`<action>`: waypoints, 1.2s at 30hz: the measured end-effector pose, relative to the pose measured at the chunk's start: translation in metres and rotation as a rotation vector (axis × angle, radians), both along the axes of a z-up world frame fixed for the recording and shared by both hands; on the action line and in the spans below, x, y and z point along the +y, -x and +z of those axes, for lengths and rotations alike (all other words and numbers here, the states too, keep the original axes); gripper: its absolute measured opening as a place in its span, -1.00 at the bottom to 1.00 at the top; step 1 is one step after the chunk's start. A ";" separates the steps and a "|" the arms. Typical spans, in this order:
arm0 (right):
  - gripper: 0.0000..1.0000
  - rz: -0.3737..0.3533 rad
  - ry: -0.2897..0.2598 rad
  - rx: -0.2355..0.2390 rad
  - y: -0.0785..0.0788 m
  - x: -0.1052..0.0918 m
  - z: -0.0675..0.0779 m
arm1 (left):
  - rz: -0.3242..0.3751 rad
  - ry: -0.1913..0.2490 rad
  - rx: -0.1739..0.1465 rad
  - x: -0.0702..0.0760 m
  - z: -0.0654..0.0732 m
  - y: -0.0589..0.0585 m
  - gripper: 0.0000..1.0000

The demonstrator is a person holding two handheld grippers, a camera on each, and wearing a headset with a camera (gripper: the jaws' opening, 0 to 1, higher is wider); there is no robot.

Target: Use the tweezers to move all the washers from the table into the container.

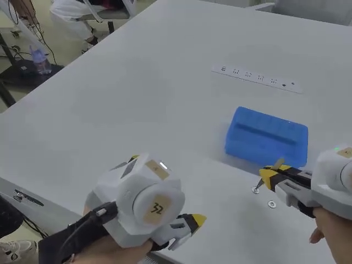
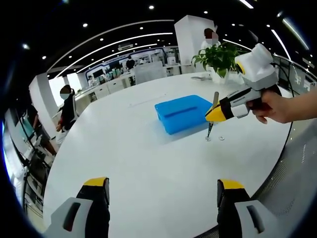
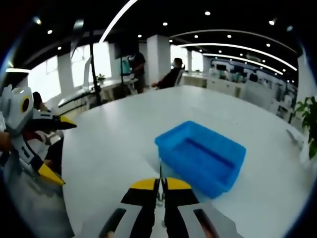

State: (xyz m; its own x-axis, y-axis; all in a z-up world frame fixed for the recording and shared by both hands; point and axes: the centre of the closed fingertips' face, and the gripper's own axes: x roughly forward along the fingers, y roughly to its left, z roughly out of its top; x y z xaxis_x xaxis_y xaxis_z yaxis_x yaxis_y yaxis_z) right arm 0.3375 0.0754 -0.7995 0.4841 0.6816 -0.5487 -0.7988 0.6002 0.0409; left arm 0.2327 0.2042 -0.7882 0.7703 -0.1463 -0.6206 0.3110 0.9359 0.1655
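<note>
Pick-up step: your R gripper [image 1: 270,175], fingers clamped on the tweezers [image 2: 212,118], holds the tip at one of two washers [image 1: 256,190] on the bench [image 1: 165,110] just beside the blue container [image 1: 267,137]. Next: nip it, lift, carry over the rim. Washers: small flat silver rings; L gripper [image 2: 162,191] fingers apart.
</note>
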 end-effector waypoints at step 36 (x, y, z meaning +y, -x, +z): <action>-0.97 -0.142 -0.083 0.109 -0.006 -0.018 -0.008 | 0.000 -0.008 0.005 0.001 -0.001 0.000 0.83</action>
